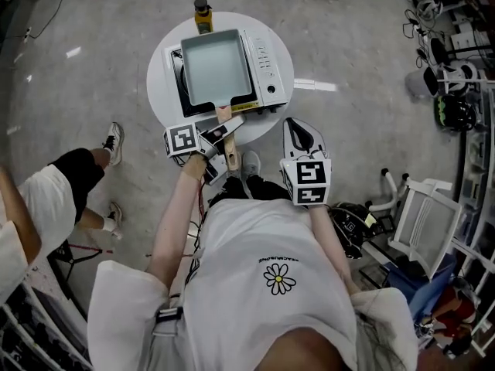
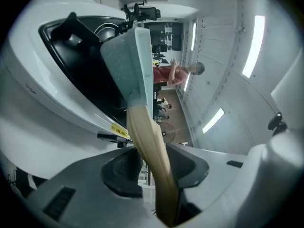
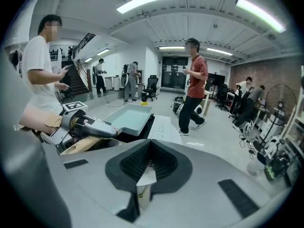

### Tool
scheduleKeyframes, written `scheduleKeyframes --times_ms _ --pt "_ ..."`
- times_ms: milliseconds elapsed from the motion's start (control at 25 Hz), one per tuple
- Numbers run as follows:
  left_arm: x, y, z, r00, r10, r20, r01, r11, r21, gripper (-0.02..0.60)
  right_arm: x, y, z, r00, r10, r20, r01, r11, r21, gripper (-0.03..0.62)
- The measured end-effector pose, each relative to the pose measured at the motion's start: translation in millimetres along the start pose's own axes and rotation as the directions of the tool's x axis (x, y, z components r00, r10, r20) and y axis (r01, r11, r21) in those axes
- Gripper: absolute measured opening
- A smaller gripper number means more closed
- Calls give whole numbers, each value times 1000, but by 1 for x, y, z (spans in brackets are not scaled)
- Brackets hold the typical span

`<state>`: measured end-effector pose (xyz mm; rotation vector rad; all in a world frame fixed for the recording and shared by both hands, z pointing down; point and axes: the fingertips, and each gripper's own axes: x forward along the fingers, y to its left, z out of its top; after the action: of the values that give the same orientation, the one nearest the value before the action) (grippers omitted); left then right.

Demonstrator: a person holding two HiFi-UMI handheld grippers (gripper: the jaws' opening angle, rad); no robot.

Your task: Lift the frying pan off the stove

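Head view: round white table (image 1: 158, 64) carried a white stove (image 1: 267, 60). The square pale-teal frying pan (image 1: 210, 68) sat flat on the stove's dark burner bay and looked empty.

Left gripper (image 1: 224, 134) was level at the near table edge. Left gripper view showed its jaws narrowed onto the wooden handle (image 2: 147, 141), dark pads against both sides, handle running slantwise through them.

Right gripper (image 1: 298, 130) hung back by the body, well apart from the stove, jaws together with nothing held.

Small yellow bottle (image 1: 203, 15) stood at the far rim.

Judgement: pan is stiff, probably modest in weight, but front-heavy from a handle hold. Smooth tapered wood could roll or slip in the pads. Best hold is mid-handle or nearer the pan, squeezed firmly.
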<state>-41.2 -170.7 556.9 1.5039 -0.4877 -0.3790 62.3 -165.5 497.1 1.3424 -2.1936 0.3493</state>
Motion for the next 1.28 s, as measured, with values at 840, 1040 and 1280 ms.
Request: scheduleKeyframes --times_ms 840,1040,1280 --pt "10 -10 -3 991 -132 37 136 972 -193 25 -3 8 -12 999 9 -32 -9 1000 -1 3" --pt "10 -11 -2 986 -156 50 163 964 -212 23 -4 9 -15 999 12 -41 -12 1000 -2 3" --pt "10 -10 -2 982 -179 55 187 955 -232 18 -5 10 -17 999 13 -46 -13 1000 -4 3"
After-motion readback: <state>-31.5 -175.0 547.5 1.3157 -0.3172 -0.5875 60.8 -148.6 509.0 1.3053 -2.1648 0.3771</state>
